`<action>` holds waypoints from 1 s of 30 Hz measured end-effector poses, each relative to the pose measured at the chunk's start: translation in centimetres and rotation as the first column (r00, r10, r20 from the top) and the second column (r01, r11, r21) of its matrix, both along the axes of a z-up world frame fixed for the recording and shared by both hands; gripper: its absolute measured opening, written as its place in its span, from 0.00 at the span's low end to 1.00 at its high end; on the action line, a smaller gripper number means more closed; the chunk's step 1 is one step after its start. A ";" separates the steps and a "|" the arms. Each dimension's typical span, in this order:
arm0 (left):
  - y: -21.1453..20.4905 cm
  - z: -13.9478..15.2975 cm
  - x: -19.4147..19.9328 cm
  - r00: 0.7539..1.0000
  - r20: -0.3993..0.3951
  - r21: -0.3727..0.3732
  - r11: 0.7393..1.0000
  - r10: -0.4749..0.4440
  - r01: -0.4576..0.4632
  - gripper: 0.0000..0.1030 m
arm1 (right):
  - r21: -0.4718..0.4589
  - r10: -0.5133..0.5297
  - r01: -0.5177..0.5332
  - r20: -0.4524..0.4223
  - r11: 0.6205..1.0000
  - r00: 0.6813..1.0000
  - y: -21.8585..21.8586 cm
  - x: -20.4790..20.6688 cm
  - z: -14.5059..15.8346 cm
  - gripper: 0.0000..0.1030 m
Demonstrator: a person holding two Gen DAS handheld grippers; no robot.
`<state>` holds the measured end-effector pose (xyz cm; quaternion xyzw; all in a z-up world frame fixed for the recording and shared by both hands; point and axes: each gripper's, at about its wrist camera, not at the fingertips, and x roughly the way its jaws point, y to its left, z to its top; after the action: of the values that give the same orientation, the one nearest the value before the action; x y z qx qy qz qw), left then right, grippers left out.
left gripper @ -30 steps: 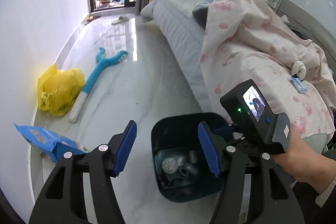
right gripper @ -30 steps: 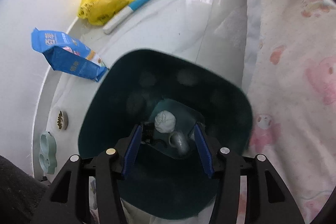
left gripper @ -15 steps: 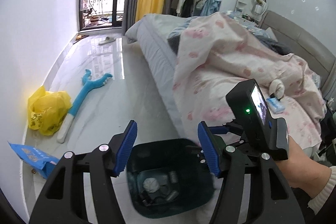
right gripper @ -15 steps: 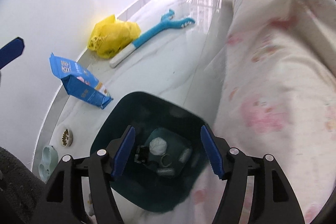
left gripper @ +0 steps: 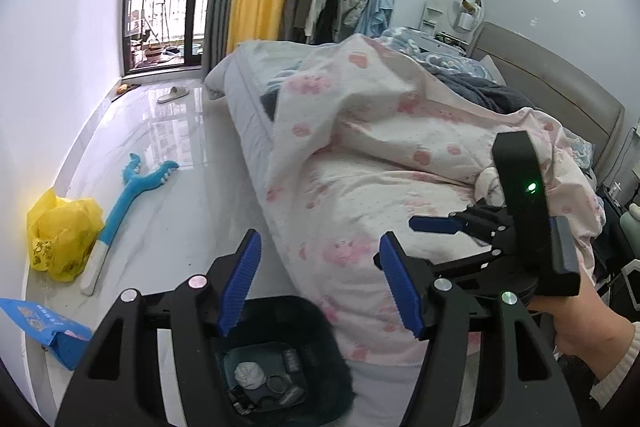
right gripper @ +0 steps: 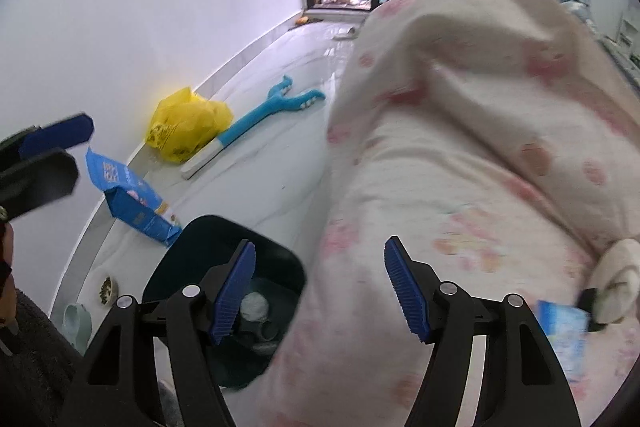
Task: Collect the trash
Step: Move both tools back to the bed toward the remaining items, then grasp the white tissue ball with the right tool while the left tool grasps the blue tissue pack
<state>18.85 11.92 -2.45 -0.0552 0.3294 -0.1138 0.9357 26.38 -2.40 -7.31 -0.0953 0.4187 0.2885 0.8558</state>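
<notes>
By the wall on the left of the floor point(left gripper: 168, 211), a blue packet point(right gripper: 128, 199) lies beside a yellow plastic bag point(right gripper: 186, 125), and a blue long-handled toy point(right gripper: 256, 123) stretches away from them toward the window. At the floor's near edge, hard against the side of the bed, stands the dark bin point(right gripper: 192, 247); a white crumpled wad point(left gripper: 249, 374) and a few small containers lie on its bottom. The left gripper point(left gripper: 320, 283) hangs above the bin's rim with its blue pads parted and nothing between them; its jaws have just been opening a little. To the right, the pink-patterned quilt point(left gripper: 380, 163) covers the bed. The right gripper point(right gripper: 320, 287) is over the quilt's edge, its jaws just opened further and empty. At the quilt's far right lie a whitish bundle point(right gripper: 618, 279), perhaps a tissue roll, and a small blue packet point(right gripper: 564, 323), touching.
</notes>
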 end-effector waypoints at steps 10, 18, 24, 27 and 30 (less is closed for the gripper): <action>-4.9 -0.5 1.6 0.999 -0.012 0.019 0.999 -0.038 0.038 0.74 | -0.034 -0.049 0.052 0.097 0.998 0.994 -5.7 0.7 2.0 0.67; -8.2 -0.9 2.7 0.997 -0.007 0.010 0.997 -0.082 0.082 0.81 | -0.010 -0.120 0.122 0.127 0.992 0.985 -10.7 2.0 2.3 0.68; -10.7 -1.6 3.5 0.993 -0.014 0.010 0.993 -0.117 0.117 0.81 | 0.016 -0.164 0.164 0.160 0.986 0.973 -14.4 2.9 2.8 0.68; -11.8 -1.9 4.0 0.992 -0.019 0.003 0.992 -0.126 0.126 0.82 | 0.016 -0.183 0.183 0.174 0.983 0.968 -15.8 3.6 2.7 0.68; -13.2 -2.4 4.4 0.989 -0.023 0.005 0.989 -0.146 0.146 0.83 | 0.011 -0.196 0.197 0.173 0.980 0.965 -17.1 4.2 2.4 0.68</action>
<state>23.28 -1.32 -4.85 -0.0293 0.3436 -0.1802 0.9212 30.61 -19.53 -4.94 -0.0808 0.3510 0.1912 0.9131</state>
